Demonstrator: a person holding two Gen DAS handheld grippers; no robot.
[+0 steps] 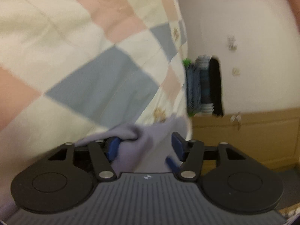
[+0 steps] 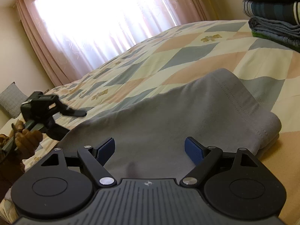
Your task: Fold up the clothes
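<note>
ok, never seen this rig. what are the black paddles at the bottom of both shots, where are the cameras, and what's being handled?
No robot here: a person holds one two-finger gripper in each hand. Each camera sits on its gripper and looks forward along the blue-padded fingers, so the black linkage fills the bottom.

Left wrist view, blurred: the left gripper is open, with grey fabric bunched against its left pad.

Right wrist view: the right gripper is open over a folded grey garment lying on a checked quilt. The other gripper and the person's hand show at the left edge. A stack of folded clothes sits top right.
</note>
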